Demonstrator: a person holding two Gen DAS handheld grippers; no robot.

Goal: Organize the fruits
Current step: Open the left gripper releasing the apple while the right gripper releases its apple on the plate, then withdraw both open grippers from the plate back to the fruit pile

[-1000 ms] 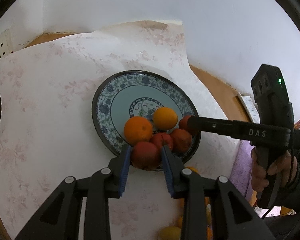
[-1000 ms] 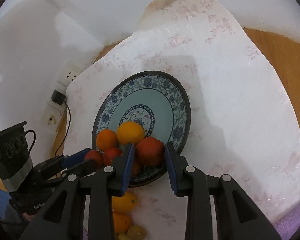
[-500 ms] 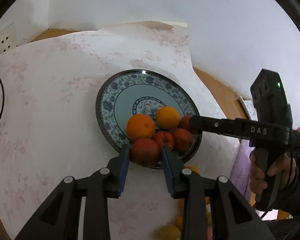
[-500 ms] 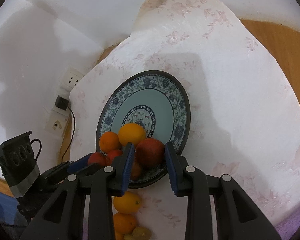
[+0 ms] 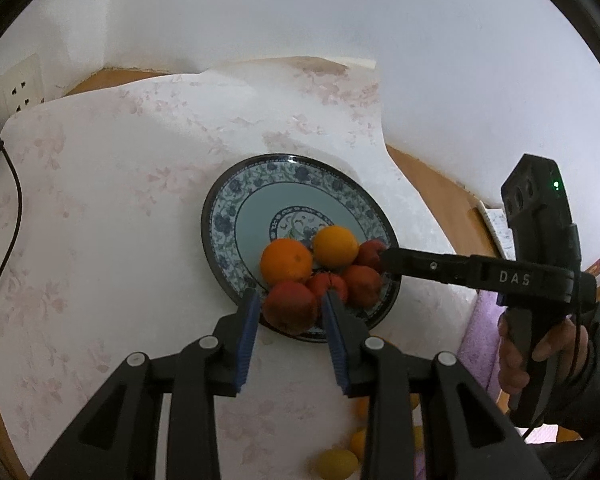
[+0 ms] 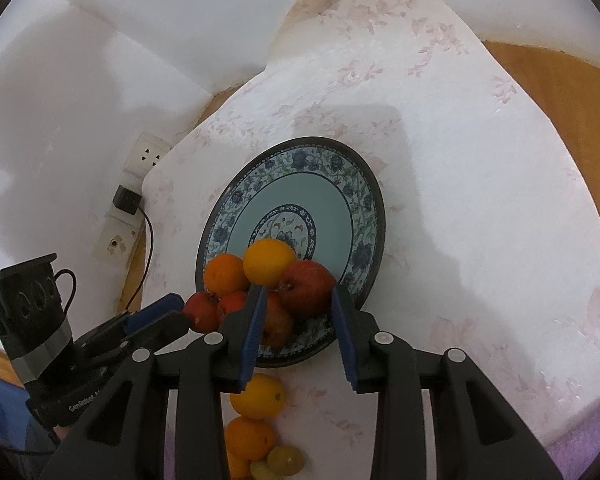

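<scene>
A blue-patterned plate (image 5: 220,208) (image 6: 364,184) lies on a floral cloth, with two oranges (image 5: 286,260) (image 6: 269,262) and several red fruits piled at its near side. In the left wrist view my left gripper (image 5: 290,300) is shut on a red fruit (image 5: 290,308) that rests on the plate's near rim. It also shows in the right wrist view as the left gripper (image 6: 180,312). My right gripper (image 6: 298,300) straddles another red fruit (image 6: 306,288) lying on the pile. Its jaws are opening, with a gap at the left pad. The right gripper (image 5: 384,260) reaches in from the right.
Loose oranges (image 6: 258,396) and small yellow-green fruits (image 6: 284,460) lie on the cloth just before the plate. Wall sockets (image 6: 148,156) with a plug and cable (image 5: 16,200) sit at the left. Bare wooden table (image 6: 560,92) and a purple cloth (image 5: 480,344) lie to the right. A hand (image 5: 516,356) grips the right handle.
The right gripper's pads now stand slightly wider around its red fruit, which stays on the pile. The left gripper keeps its hold and has barely shifted.
</scene>
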